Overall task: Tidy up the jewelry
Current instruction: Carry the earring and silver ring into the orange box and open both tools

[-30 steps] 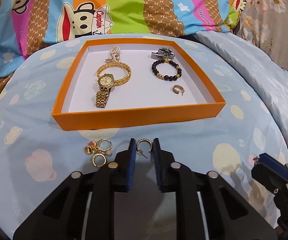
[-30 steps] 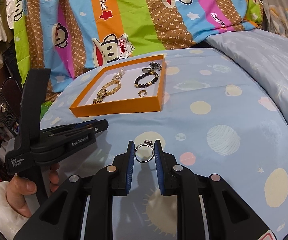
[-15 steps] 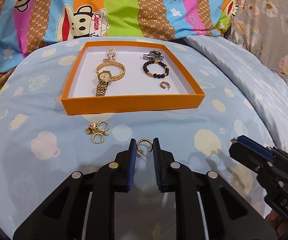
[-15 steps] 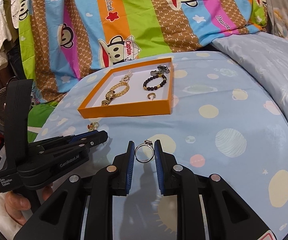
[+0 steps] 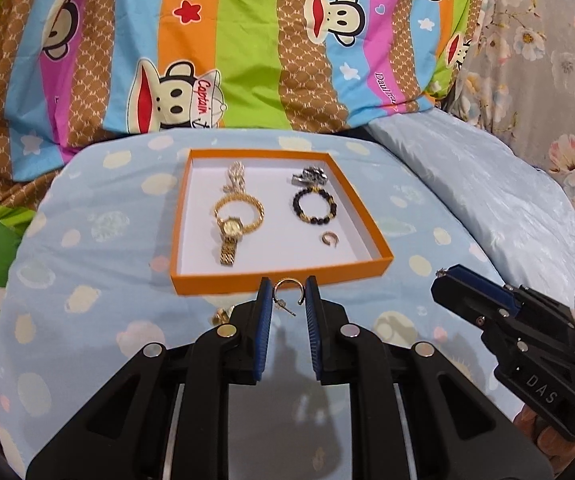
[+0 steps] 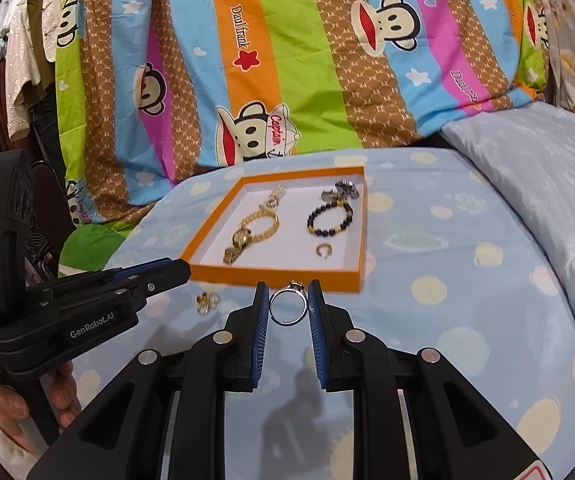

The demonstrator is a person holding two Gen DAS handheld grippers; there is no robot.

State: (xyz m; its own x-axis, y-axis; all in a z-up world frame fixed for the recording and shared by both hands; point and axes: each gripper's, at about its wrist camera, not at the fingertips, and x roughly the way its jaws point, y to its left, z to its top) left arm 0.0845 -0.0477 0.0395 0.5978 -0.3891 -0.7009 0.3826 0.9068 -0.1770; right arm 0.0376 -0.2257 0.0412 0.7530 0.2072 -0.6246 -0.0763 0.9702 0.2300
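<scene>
An orange tray (image 5: 279, 278) (image 6: 275, 273) lies on the blue bedspread. It holds a gold watch (image 5: 232, 227) (image 6: 243, 236), a black bead bracelet (image 5: 313, 207) (image 6: 329, 218), a small gold ring (image 5: 329, 239) (image 6: 322, 250), a silver clip (image 5: 309, 176) and a pearl piece (image 5: 236, 173). My left gripper (image 5: 286, 300) is shut on a gold hoop earring (image 5: 286, 286), held above the bed in front of the tray. My right gripper (image 6: 287, 304) is shut on a silver ring (image 6: 287, 307), also in front of the tray. A cluster of gold rings (image 6: 207, 302) (image 5: 221, 315) lies on the bed.
A striped monkey-print quilt (image 5: 247, 40) hangs behind the tray. A pale blue pillow (image 5: 487, 200) lies to the right. Clothes (image 6: 15, 60) hang at far left. The right gripper's body (image 5: 527, 340) shows in the left wrist view, and the left gripper's body (image 6: 67, 308) in the right wrist view.
Both grippers have risen and pulled back from the bed, each holding its piece. The tray looks smaller and farther. The gold ring cluster stays on the bed.
</scene>
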